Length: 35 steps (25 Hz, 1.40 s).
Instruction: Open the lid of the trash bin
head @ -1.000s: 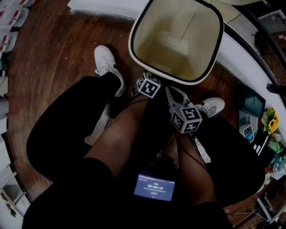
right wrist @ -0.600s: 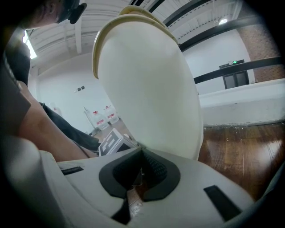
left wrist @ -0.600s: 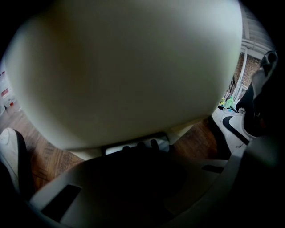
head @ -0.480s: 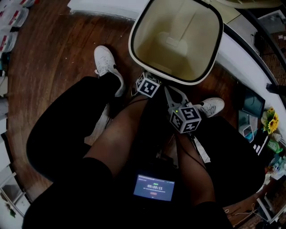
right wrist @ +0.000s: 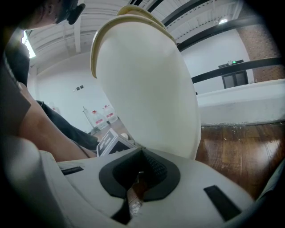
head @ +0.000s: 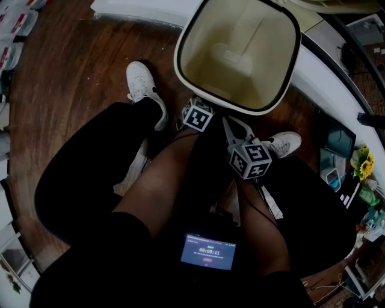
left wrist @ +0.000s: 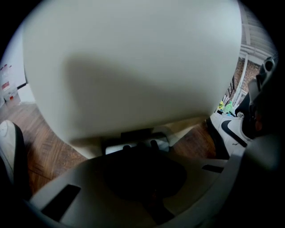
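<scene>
The cream trash bin (head: 264, 102) stands on the floor with its mouth uncovered, and I look straight down into its empty inside. Its raised lid (head: 328, 3) shows only as a pale edge at the top of the head view. My left gripper (head: 199, 114) sits low against the bin's front wall (left wrist: 133, 67), jaws shut, just short of the dark pedal slot (left wrist: 136, 143) at the base. My right gripper (head: 236, 129) is beside it, also shut and holding nothing, with the bin's side (right wrist: 147, 89) rising in front of it.
The person's legs in black and white shoes (head: 143, 84) (head: 286, 143) flank the bin on the wooden floor (head: 78, 66). A white counter edge (head: 337, 84) runs along the right. A small screen (head: 207, 251) sits at the person's waist.
</scene>
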{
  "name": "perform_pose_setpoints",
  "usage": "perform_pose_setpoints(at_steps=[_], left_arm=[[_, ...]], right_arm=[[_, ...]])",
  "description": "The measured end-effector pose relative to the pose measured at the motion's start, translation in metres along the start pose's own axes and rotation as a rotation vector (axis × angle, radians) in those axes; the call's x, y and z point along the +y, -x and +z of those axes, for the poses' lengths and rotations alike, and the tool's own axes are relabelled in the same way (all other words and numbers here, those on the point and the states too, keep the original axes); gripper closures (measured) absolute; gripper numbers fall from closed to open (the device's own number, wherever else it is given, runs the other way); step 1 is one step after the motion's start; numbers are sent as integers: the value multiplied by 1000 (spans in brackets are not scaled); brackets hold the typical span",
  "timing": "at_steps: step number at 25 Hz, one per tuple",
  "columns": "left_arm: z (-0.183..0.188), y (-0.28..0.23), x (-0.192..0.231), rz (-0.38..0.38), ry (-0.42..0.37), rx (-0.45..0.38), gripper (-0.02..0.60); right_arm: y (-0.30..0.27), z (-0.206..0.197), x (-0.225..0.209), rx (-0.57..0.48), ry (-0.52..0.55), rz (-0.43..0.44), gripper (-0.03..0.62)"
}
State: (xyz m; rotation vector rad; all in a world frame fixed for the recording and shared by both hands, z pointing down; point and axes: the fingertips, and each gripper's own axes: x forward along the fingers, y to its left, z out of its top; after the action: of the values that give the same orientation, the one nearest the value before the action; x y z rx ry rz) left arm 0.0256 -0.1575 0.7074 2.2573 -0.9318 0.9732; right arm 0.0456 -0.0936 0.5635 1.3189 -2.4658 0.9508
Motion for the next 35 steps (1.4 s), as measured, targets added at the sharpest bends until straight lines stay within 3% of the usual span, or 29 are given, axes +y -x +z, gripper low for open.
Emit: perform_pose_setpoints(at_steps=[35], left_arm=[[2, 1, -3, -20, 77, -67, 551]], right_arm=[[10, 4, -9, -19, -43, -3, 577]])
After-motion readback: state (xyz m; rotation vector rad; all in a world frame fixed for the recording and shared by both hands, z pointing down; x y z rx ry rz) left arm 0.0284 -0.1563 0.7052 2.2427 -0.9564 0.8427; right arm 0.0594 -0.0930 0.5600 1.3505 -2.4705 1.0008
